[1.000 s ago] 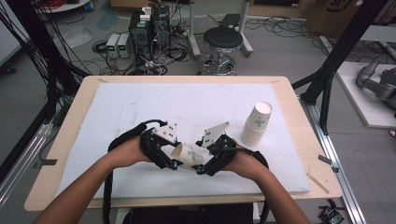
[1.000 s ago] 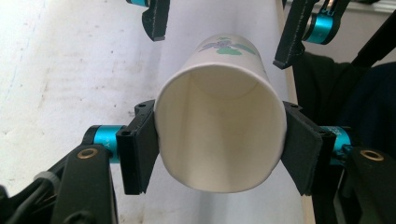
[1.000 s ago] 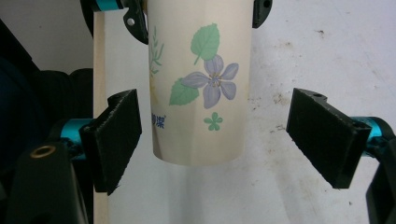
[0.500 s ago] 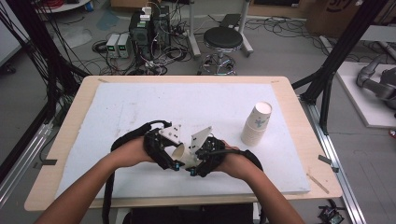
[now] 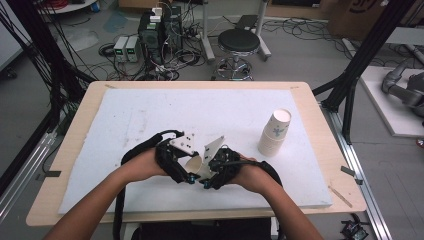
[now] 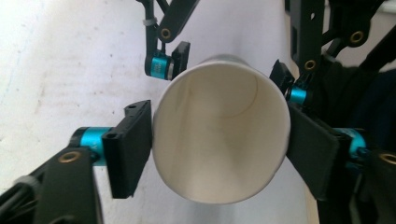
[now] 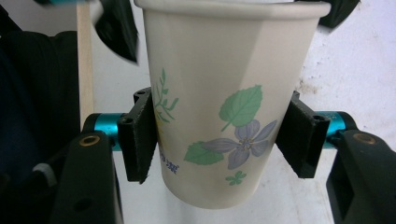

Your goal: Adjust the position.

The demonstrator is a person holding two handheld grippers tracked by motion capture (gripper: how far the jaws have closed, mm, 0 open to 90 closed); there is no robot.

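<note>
**Both your grippers meet on one paper cup**

Your left gripper (image 5: 191,176) and right gripper (image 5: 206,181) flank a paper cup (image 5: 196,165) lying sideways near the foam mat's (image 5: 150,115) front edge (a stack of cups (image 5: 275,132) stands well apart, at your right).

Both grippers (image 5: 191,176) (image 5: 206,181) are black, with flat black pads (image 6: 129,148), turquoise pins, brass-ringed screws and pale three-cornered plates at 12 o'clock; black cables (image 5: 119,210) trail toward 6 o'clock.
</note>
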